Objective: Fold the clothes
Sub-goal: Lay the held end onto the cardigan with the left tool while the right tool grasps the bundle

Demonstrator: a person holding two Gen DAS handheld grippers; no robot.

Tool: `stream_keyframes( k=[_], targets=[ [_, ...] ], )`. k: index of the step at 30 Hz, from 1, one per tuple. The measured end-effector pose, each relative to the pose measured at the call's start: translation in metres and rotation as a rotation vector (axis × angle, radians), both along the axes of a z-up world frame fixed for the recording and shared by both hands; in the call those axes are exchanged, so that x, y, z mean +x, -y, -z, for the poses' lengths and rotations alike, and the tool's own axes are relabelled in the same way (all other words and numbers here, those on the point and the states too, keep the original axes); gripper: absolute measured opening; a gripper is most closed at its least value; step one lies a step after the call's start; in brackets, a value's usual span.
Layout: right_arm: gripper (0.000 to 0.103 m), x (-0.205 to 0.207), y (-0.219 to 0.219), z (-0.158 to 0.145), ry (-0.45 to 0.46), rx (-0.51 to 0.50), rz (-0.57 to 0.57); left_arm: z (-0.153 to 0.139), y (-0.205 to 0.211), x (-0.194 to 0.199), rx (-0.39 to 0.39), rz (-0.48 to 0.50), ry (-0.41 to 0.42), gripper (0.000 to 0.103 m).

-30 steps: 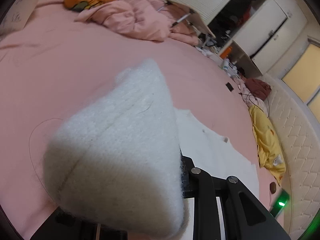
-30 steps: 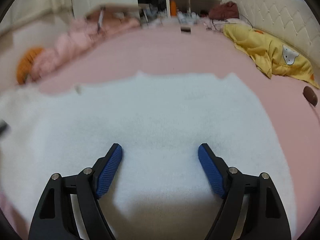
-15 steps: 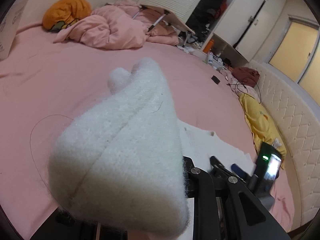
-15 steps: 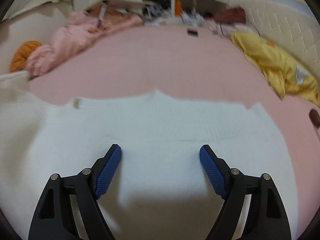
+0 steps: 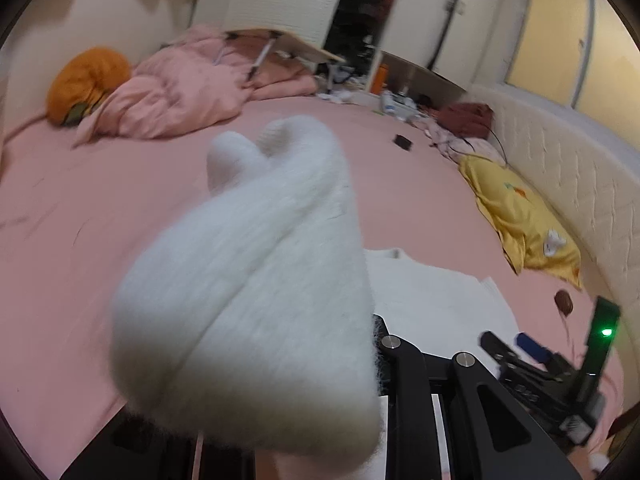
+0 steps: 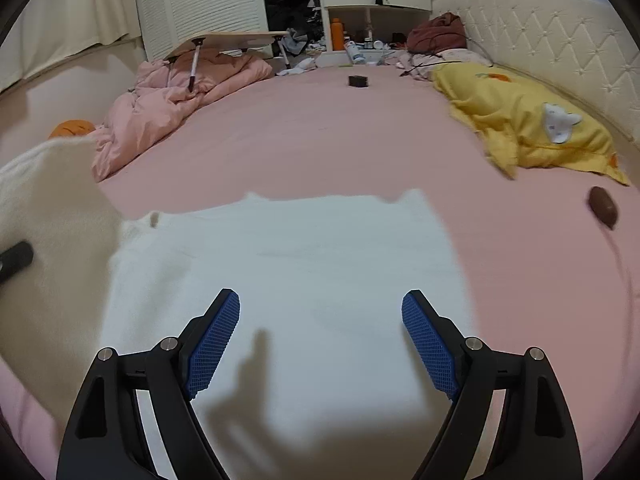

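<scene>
White fleecy garment (image 6: pixel 288 280) lies on the pink bed (image 6: pixel 320 140), one bunched end pinched in the left tongs (image 5: pixel 376 360); right tongs (image 6: pixel 320 340) spread wide above it. No legible writing.

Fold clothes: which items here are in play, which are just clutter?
In play:
- white garment, spread on the bed
- left gripper, shut on its lifted edge
- right gripper, open above it

Clutter:
- pink duvet
- yellow blanket
- orange cushion
- folding lap table
</scene>
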State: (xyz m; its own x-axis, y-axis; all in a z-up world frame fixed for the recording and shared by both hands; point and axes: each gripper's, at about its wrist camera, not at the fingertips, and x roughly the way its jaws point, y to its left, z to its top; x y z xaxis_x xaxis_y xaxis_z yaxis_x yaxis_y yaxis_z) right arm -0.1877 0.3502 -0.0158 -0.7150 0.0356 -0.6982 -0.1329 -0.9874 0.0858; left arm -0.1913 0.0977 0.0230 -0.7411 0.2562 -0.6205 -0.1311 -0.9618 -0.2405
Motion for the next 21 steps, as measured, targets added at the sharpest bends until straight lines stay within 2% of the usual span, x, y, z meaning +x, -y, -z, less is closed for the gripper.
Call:
stream_keyframes(
  k=[4,7,10,14,15,17,18,20,21],
  targets=[
    [0.084,0.023,-0.046,-0.010,0.006,0.021,0.061,-0.006,-0.050,0.001,-0.072,0.074,-0.039,0.022],
    [0.084,0.043,-0.090,-0.011,0.016,-0.014,0.150,0.001,-0.103,0.009,-0.171,0.169,-0.058,0.022],
    [0.084,0.058,-0.126,-0.005,0.031,-0.081,0.243,0.027,-0.165,0.029,-0.331,0.303,-0.073,0.022],
    [0.084,0.057,-0.149,0.008,0.068,-0.183,0.293,0.074,-0.225,0.067,-0.660,0.443,-0.157,0.022],
    [0.084,0.057,-0.153,0.010,0.075,-0.225,0.282,0.080,-0.233,0.073,-0.718,0.463,-0.179,0.022],
    [0.084,0.054,-0.160,0.010,0.078,-0.386,0.210,0.080,-0.234,0.079,-0.769,0.478,-0.214,0.022],
    [0.084,0.050,-0.164,0.011,0.070,-0.532,0.147,0.079,-0.231,0.080,-0.785,0.488,-0.224,0.022],
    [0.084,0.034,-0.166,0.015,0.063,-0.759,0.033,0.079,-0.227,0.083,-0.838,0.516,-0.247,0.022],
    [0.084,0.022,-0.164,0.020,0.095,-0.857,-0.023,0.079,-0.227,0.086,-0.865,0.531,-0.262,0.022]
  ],
)
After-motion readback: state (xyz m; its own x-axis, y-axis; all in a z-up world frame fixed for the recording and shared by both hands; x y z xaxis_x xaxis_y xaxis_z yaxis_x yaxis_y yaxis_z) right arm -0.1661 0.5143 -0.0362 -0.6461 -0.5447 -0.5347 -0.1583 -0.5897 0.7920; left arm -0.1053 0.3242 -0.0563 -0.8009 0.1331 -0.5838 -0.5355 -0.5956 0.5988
